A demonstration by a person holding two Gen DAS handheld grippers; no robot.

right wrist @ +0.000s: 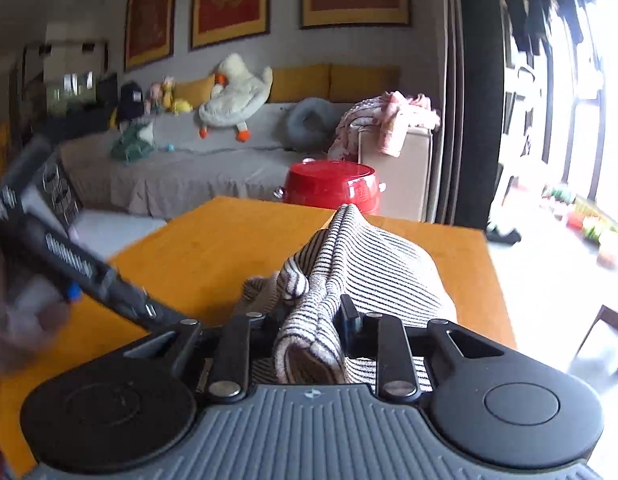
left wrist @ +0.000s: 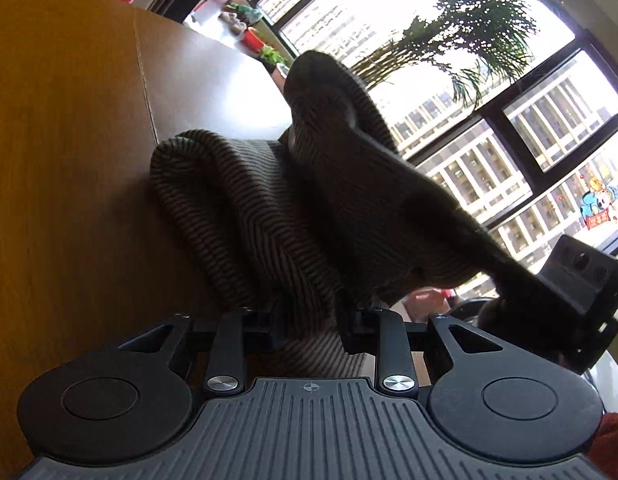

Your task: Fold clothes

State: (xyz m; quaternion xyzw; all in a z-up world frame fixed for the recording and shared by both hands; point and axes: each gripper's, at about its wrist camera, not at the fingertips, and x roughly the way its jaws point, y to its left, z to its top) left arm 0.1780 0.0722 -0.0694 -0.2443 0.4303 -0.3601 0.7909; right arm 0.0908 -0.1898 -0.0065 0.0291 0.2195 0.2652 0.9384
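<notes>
- Left gripper (left wrist: pixel 309 324): jaws pinched on a bunched fold of the striped garment (left wrist: pixel 245 200). Cloth fills the gap between the fingers and runs forward from them.
- Right gripper (right wrist: pixel 309 320): likewise clamped on a thick roll of the garment (right wrist: pixel 373 264), striped fabric squeezed between both fingers.
- Garment location: mostly lying on the orange table (right wrist: pixel 213 248), heaped ahead of the grippers. In the left view one flap stands up off the table toward the window (left wrist: pixel 529 140).
- Why two pinches: each gripper seems to hold a separate edge or corner, so the cloth can be lifted and laid over as one panel. Which edge each one has, I can't tell; too bunched.
- Right gripper's body (left wrist: pixel 581 288) shows at the right of the left view, with cloth stretched between the two, so the grip points are near each other.
- Judgement: early in the fold; cloth is crumpled, not flat.
- Risk: thick rolls may slip, or grab extra layers.
</notes>
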